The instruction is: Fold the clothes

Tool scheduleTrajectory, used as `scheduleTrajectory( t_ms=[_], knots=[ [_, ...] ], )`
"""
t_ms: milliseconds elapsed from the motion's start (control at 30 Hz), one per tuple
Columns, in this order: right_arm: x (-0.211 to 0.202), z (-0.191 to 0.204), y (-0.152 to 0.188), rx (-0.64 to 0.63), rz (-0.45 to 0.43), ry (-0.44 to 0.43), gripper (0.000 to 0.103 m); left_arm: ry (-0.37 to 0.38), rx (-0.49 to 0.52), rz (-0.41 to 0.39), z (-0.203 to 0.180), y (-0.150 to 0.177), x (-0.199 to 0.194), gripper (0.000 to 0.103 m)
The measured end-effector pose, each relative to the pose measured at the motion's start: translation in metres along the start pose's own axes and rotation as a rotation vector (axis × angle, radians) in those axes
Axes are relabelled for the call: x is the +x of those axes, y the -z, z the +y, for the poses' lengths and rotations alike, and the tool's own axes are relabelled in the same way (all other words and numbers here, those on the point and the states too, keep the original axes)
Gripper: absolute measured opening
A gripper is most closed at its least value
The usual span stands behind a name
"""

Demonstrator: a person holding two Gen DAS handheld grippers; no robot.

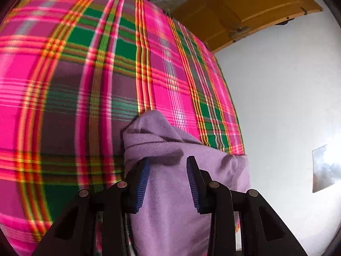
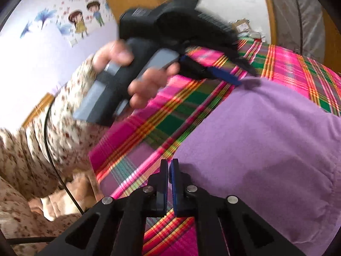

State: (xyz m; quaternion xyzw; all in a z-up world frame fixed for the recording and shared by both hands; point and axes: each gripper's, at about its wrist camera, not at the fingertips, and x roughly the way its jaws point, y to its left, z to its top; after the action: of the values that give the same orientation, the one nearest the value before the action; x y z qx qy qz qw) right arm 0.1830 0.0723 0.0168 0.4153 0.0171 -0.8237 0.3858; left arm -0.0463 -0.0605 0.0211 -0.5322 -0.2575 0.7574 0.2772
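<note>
Garment in left claw, plaid sheet

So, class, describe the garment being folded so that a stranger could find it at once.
Start at the big pink-and-green plaid cloth that covers the surface. On it lies a plain lilac fleece garment, with the left gripper at one bunched end. It is the only unpatterned fabric there.

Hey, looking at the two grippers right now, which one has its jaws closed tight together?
The right gripper: its jaws meet at the edge of the purple cloth. The left gripper has its jaws apart, with bunched purple cloth between them.
</note>
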Motion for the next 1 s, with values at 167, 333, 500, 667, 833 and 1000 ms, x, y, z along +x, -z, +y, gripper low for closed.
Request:
scheduleTrajectory(
  t_ms=[167, 333, 500, 667, 833, 1000],
  knots=[
    [0.001, -0.007, -0.012, -0.006, -0.015, 0.022, 0.034, -0.042, -0.019, -0.051, 0.009, 0.007, -0.023, 0.037],
    [0.010, 0.023, -0.005, -0.061, -0.005, 0.062, 0.051, -0.049, -0.064, -0.040, 0.020, 0.018, -0.021, 0.037],
    [0.033, 0.027, -0.003, -0.074, 0.032, 0.224, 0.052, -0.059, -0.069, -0.016, 0.023, 0.029, -0.019, 0.037],
    [0.044, 0.032, 0.002, -0.076, 0.040, 0.282, 0.053, -0.016, -0.090, 0.011, 0.026, 0.038, -0.010, 0.047],
    [0.045, 0.034, 0.005, -0.069, 0.026, 0.327, 0.041, 0.007, -0.103, 0.016, 0.023, 0.038, -0.003, 0.052],
    [0.038, 0.030, 0.007, -0.037, 0.010, 0.300, 0.019, 0.048, -0.147, 0.011, 0.022, 0.029, 0.008, 0.052]
  ],
)
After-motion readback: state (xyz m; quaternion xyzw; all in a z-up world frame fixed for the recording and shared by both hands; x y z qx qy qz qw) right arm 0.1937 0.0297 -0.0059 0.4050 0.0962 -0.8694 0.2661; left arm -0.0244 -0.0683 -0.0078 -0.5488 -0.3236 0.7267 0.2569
